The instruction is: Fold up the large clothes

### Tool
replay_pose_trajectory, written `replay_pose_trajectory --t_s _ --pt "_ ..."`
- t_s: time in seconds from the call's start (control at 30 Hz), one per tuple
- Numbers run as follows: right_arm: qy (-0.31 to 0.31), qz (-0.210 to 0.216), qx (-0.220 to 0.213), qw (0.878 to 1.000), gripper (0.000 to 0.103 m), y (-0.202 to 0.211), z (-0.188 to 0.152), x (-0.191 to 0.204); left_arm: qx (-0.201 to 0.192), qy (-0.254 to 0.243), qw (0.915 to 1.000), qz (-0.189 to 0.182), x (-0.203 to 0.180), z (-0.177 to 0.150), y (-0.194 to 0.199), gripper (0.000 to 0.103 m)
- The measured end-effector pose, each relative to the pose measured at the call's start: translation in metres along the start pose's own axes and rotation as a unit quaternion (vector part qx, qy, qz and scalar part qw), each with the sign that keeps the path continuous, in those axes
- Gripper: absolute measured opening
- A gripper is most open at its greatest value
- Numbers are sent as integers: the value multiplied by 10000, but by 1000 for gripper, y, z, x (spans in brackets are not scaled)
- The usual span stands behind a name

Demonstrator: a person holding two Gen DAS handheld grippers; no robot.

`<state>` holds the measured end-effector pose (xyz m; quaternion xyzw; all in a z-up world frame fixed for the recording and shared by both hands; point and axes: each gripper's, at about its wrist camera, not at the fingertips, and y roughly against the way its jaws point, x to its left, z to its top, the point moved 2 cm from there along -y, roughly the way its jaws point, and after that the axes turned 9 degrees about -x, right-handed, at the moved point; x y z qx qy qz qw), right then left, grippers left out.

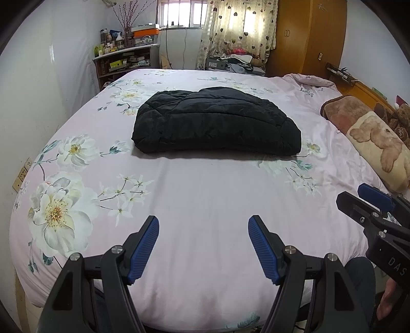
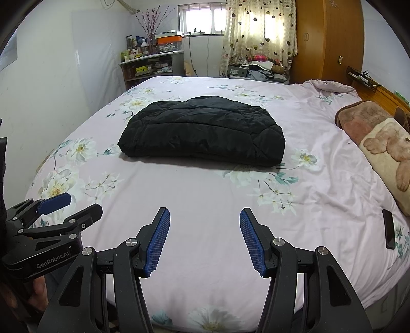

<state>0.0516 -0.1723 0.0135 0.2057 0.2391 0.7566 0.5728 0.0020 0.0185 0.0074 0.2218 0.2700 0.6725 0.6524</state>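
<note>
1. We hold the left gripper [image 1: 203,225] and right gripper [image 2: 205,217] with jaws apart, nothing between them.
2. The black jacket [image 1: 215,120] lies folded mid-bed [image 1: 205,199], well ahead of both.
3. Its long side runs left to right across us; neither hand looks clearly nearer.

Jacket [image 1: 216,123] folded, on bed [image 1: 205,205] centre. Pillow [image 1: 376,138] on bed at 3 o'clock of jacket, well apart. Phone [image 2: 388,228] on bed at 5 o'clock, near pillow. Shelf [image 1: 123,61] beyond bed at 11 o'clock; wardrobe [image 1: 307,35] at 1 o'clock; window [image 1: 179,12] at 12. Left gripper [image 1: 203,228] and right gripper [image 2: 205,220] at 6 o'clock, over near bed edge, side by side.
</note>
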Motion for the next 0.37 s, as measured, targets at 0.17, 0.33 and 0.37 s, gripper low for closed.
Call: replay_pose_trajectory --t_s 0.17,0.33,0.37 --pt "10 -6 2 10000 57 1 -1 0 -40 12 10000 -2 0 0 1 74" --pt "14 0 1 10000 57 0 -1 -1 -88 24 10000 0 -3 0 4 74" --pt "10 4 1 10000 57 1 -1 -1 -78 25 10000 -3 -4 1 4 74"
